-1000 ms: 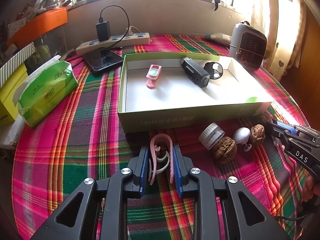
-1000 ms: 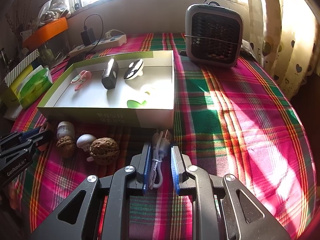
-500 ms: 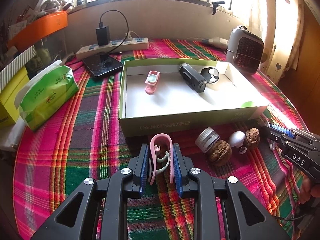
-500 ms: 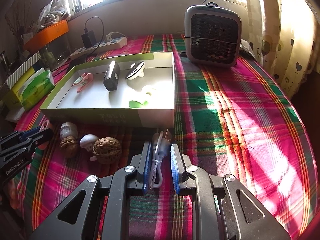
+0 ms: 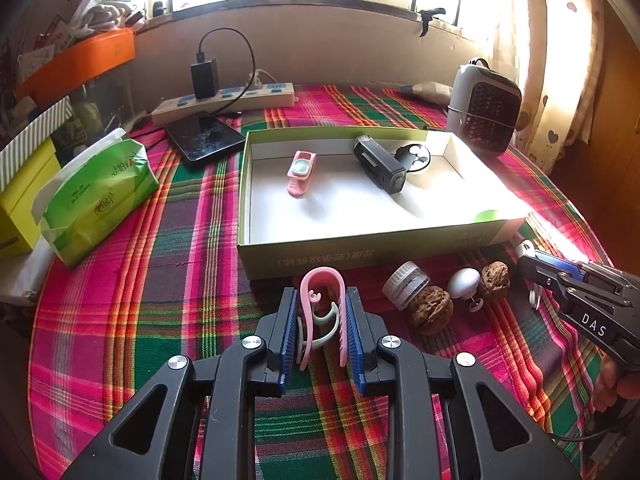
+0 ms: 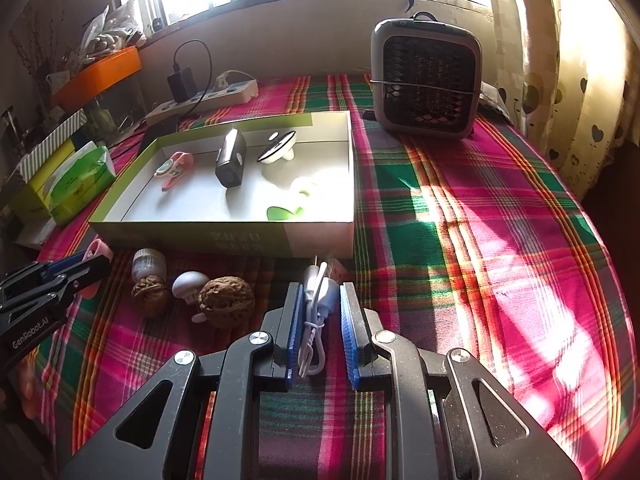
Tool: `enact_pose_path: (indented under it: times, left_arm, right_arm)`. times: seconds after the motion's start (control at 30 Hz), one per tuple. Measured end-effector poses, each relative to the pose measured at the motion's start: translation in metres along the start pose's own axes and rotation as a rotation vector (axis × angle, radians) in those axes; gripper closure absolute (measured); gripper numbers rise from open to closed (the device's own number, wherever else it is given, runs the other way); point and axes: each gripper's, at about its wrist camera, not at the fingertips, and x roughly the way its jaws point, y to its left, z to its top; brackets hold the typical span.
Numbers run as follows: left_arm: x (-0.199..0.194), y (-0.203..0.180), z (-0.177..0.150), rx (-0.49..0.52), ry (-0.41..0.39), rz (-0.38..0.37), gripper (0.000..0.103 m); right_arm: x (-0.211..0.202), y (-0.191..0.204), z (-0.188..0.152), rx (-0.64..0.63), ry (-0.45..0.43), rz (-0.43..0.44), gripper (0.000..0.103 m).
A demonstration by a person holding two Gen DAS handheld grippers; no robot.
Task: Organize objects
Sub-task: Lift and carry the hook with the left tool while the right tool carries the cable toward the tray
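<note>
Evidently readying both for the box (image 5: 360,252) just ahead, the left gripper (image 5: 322,320) clamped a pink clip (image 5: 320,280), the right gripper (image 6: 318,316) a white cable (image 6: 314,312).

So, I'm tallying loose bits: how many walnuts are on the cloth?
2, both in front of the box: the walnut beside the small jar, and the smaller walnut right of the white mushroom figure. None looks hidden.
</note>
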Motion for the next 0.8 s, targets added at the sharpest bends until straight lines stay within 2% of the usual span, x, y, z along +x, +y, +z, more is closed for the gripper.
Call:
enact_pose_path:
  times: [0.8]
  left_arm:
    - [-0.011, -0.007, 0.003, 0.007, -0.008, -0.02, 0.082]
  right_arm:
    - [-0.014, -0.002, -0.003, 0.018, -0.025, 0.014, 0.086]
